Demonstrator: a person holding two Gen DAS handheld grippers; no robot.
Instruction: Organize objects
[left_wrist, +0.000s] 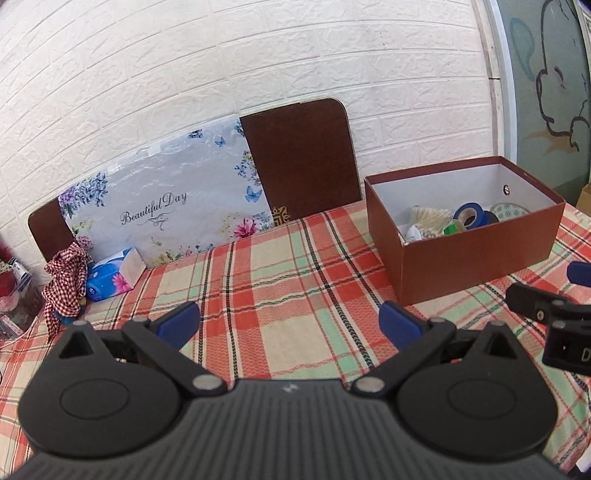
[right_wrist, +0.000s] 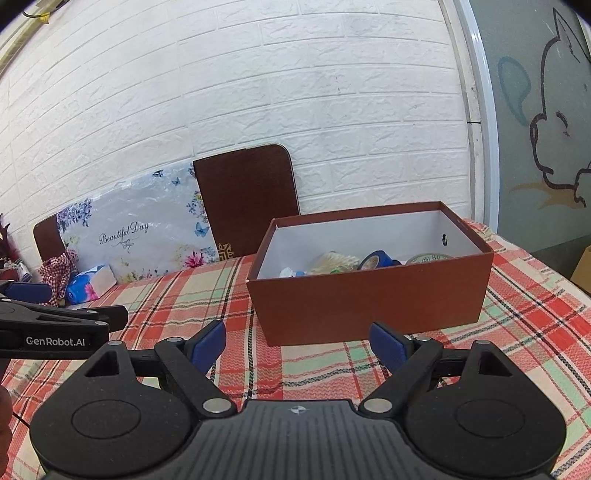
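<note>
Plaid cloth (left_wrist: 280, 280) in red, green and cream covers the table and lies bare across its whole near and middle stretch, which suggests the sorting is close to done. At the far left, against the white brick wall (left_wrist: 258, 66), a red-checked rag (left_wrist: 66, 284) is slumped beside a blue tissue pack (left_wrist: 110, 278); whether those two belong to the job cannot be told, but they are the only loose things still on the table. Behind them leans a floral board (left_wrist: 162, 206) lettered "Beautiful Day", and to its right a dark brown panel (left_wrist: 299, 158).

Nearer the camera, the left gripper (left_wrist: 288, 321) hovers over empty cloth, its blue pads spread wide with nothing between them. Just to its right the right gripper (right_wrist: 297, 341) is likewise spread and empty, pointing at the near wall of the brown cardboard box (right_wrist: 369, 306).

That box, sitting at the far right of the table, holds what has been gathered: a bundle of cotton swabs (left_wrist: 430, 218), a roll of blue tape (left_wrist: 469, 214), a green roll (left_wrist: 452, 229) and a patterned round lid or tin (left_wrist: 511, 210), all lying on the bottom, with some small white items at the left end that are too blurred to name.

Nothing blocks either hand. If the rag and tissues are to go in, the reach runs the full width of the table, and the box's tall near wall would need clearing from above.
</note>
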